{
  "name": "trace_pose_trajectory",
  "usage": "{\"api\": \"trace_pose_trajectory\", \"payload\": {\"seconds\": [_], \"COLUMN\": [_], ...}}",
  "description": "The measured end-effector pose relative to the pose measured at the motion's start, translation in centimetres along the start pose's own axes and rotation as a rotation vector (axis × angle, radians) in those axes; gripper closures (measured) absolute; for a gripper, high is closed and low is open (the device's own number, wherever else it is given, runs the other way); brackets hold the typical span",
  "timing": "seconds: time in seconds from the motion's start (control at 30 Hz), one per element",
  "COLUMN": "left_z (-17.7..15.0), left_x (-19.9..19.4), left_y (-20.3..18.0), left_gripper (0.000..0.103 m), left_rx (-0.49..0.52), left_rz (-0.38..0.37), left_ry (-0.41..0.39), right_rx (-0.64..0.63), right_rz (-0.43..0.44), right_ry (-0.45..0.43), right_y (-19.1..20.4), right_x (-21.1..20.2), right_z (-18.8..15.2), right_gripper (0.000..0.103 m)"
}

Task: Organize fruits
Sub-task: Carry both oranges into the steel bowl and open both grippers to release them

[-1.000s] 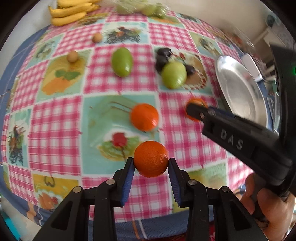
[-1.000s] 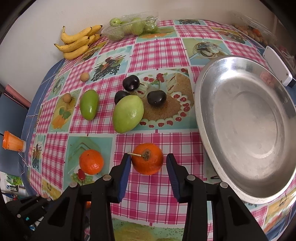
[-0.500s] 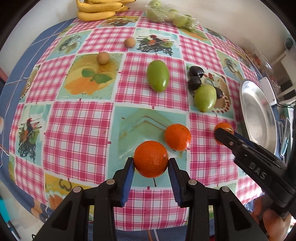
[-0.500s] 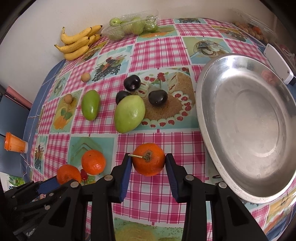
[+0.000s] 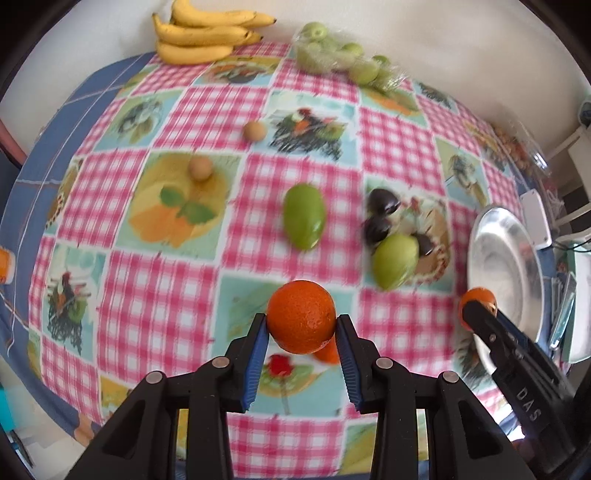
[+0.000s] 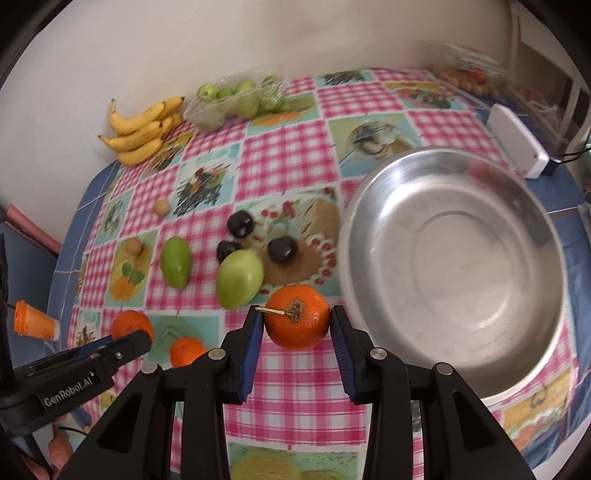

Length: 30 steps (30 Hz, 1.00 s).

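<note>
Simultaneously, two hand-held grippers each carry an orange above a table spread with a pink checked tablecloth [image 5: 155,288]. On the left, the left gripper [image 5: 301,326] has its blue-padded fingers clamped against both sides of a smooth orange [image 5: 301,321], held clear of the cloth, with a third orange [image 6: 186,350] lying on the table just beneath and behind it. On the right, the right gripper [image 6: 297,326] is pinched on a stemmed orange [image 6: 297,321], its stalk end facing the camera, just beside the near rim of a large steel bowl [image 6: 454,266]. Elsewhere on the cloth lie two green mangoes [image 6: 239,278], three dark plums [image 6: 282,249], two small tan fruits [image 5: 254,131], a bunch of bananas [image 5: 207,35] and a clear bag of green fruit [image 5: 340,55] by the wall. A white box [image 6: 515,142] sits beyond the bowl.
</note>
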State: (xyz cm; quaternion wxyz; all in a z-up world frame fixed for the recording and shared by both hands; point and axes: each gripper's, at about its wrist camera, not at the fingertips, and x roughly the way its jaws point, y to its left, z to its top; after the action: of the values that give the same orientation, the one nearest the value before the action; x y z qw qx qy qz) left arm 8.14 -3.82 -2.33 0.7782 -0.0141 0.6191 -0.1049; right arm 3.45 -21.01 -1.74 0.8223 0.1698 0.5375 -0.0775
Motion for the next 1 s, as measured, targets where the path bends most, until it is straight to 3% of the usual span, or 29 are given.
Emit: {"api": "trace_pose_trajectory", "payload": {"seconds": [0.2,0.47,0.73,1.0], "left_z": [1.4,2.0,2.0,1.8], "left_x": [-0.2,1.0,3.5,5.7], "left_y": [-3.9,-11.2,-16.2,-18.9], "left_gripper": [0.063,0.063,0.063,0.063], "left_rx": [0.048,0.205,0.286,0.324], "left_rz": [-0.033,-0.090,-0.128,-0.142], "left_ry": [-0.052,-0.085,-0.052,-0.026], "right_rx": [0.064,0.210,0.298,0.362], "right_rz": [-0.064,-0.116,-0.141,-0.164], "right_ry": [-0.013,0.006,0.041,0.051], "right_y": [-2.7,-8.5,-13.0,-15.6], "right_x": [-0.5,0.0,0.2,0.5], "right_z": [0.8,1.7,1.8,1.7], "right_gripper": [0.064,0.064,0.064,0.064]}}
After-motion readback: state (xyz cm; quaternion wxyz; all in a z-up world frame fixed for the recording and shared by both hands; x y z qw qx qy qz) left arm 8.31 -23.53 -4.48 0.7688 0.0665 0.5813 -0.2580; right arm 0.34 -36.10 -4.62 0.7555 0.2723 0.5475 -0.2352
